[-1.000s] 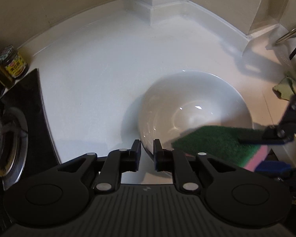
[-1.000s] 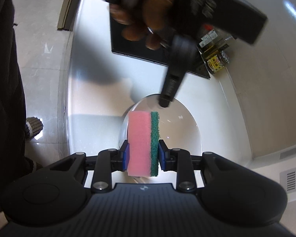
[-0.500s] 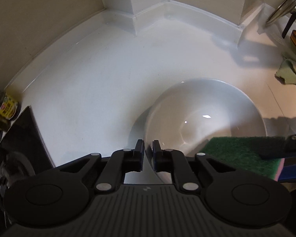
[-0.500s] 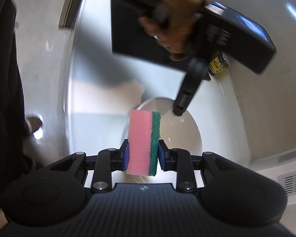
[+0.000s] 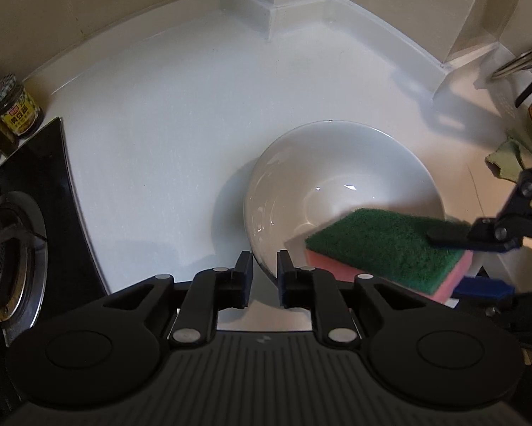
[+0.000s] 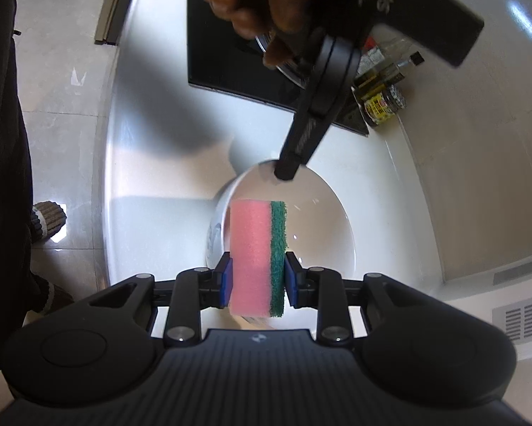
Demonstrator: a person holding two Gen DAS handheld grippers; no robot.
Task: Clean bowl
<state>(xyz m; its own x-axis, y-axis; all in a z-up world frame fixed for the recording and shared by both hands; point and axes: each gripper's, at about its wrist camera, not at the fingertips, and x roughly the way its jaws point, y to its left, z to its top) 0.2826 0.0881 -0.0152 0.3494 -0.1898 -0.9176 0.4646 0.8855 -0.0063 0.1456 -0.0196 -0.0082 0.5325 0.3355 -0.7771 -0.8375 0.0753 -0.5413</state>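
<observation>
left gripper pinching near rim of white bowl on counter | right gripper clamps sponge, now swung back over bowl | scrubbing underway

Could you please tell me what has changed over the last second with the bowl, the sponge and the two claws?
Little has changed. The left claw stays on the near rim of the bowl, its fingers a touch wider apart than half a second ago. The right claw keeps its grip on the sponge, which swung slightly outward and is now back over the bowl's near side. The bowl itself has not visibly shifted on the counter.
</observation>
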